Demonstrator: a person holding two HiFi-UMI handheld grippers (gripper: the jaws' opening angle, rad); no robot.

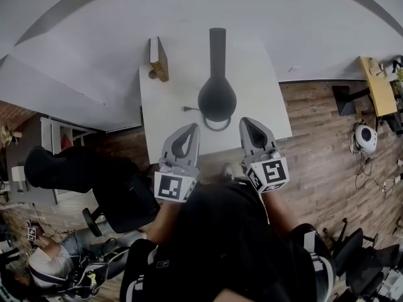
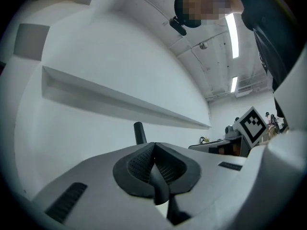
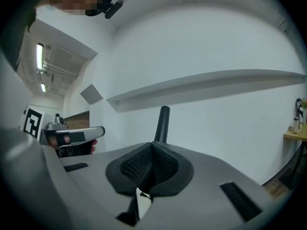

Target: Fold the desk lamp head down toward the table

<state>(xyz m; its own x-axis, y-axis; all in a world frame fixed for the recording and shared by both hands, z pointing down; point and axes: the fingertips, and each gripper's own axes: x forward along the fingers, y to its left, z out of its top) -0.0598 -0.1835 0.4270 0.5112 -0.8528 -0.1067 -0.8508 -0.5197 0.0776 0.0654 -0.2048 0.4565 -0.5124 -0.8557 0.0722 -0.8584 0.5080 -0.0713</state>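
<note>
Both tongs are pressed together and empty. The left tongs (image 1: 191, 129) and right tongs (image 1: 247, 122) show no gap between the ribbed pads in either gripper view, and nothing is pinched. The desk lamp (image 1: 217, 99) stands untouched on the white worktop (image 1: 261, 74), near its front edge, with the round base toward me and a ring at its foot. Its slim dark stem (image 1: 217, 43) is upright, so the fold has not started. In the head view the stem's long axis runs 6 to 12 o'clock. The lamp sits between the two tongs and just ahead of them: about 1 o'clock from the left tips and 11 o'clock from the right tips. Neither touches it, and both look about equally near. The right gripper view has the stem almost dead ahead over the pad seam. The left gripper view has it slightly off toward 11 o'clock. I can't see a hinge from here, so my guess is that the tongs must spread first, take the upper stem and tip it toward 6 o'clock. A brown book (image 1: 159, 58) stands at the worktop's far-left corner, well clear.
</note>
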